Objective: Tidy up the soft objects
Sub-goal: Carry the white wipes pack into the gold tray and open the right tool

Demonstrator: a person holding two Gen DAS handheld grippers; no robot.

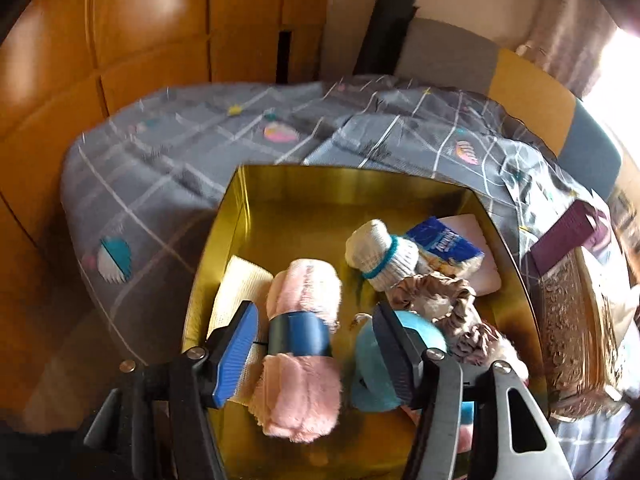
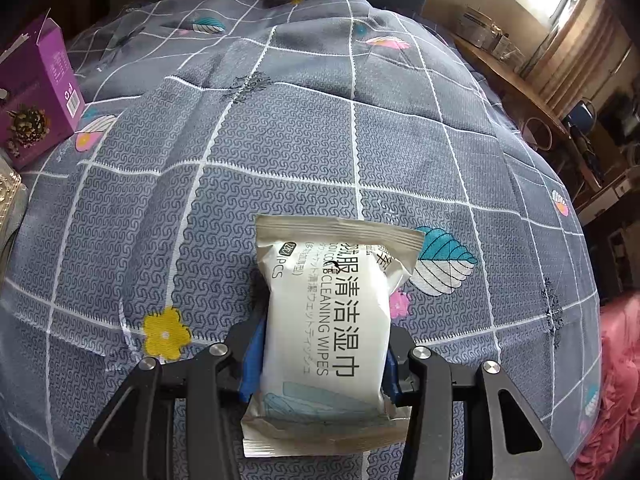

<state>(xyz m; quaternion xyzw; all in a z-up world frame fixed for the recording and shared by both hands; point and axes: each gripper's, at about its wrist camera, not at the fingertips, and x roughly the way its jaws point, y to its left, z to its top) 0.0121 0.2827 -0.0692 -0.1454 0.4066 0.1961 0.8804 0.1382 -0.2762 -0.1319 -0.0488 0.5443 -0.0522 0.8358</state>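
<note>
A gold box (image 1: 240,216) lies on the bed. Inside it are a pink rolled towel with a blue band (image 1: 304,332), a cream cloth (image 1: 240,292), a white sock roll with teal trim (image 1: 380,252), a blue tissue pack (image 1: 444,244), a beige scrunchie (image 1: 436,300) and a light blue soft item (image 1: 376,376). My left gripper (image 1: 320,356) is open over the box, with the pink towel lying between its fingers. My right gripper (image 2: 320,360) is shut on a white pack of cleaning wipes (image 2: 332,320) above the grey checked bedcover (image 2: 280,140).
A purple carton (image 2: 36,92) stands on the bed at the left; it also shows at the right in the left wrist view (image 1: 568,236). A patterned gold lid (image 1: 568,332) lies right of the box. Wooden wardrobe doors (image 1: 120,40) stand behind the bed. A pink cloth (image 2: 616,380) lies at the right.
</note>
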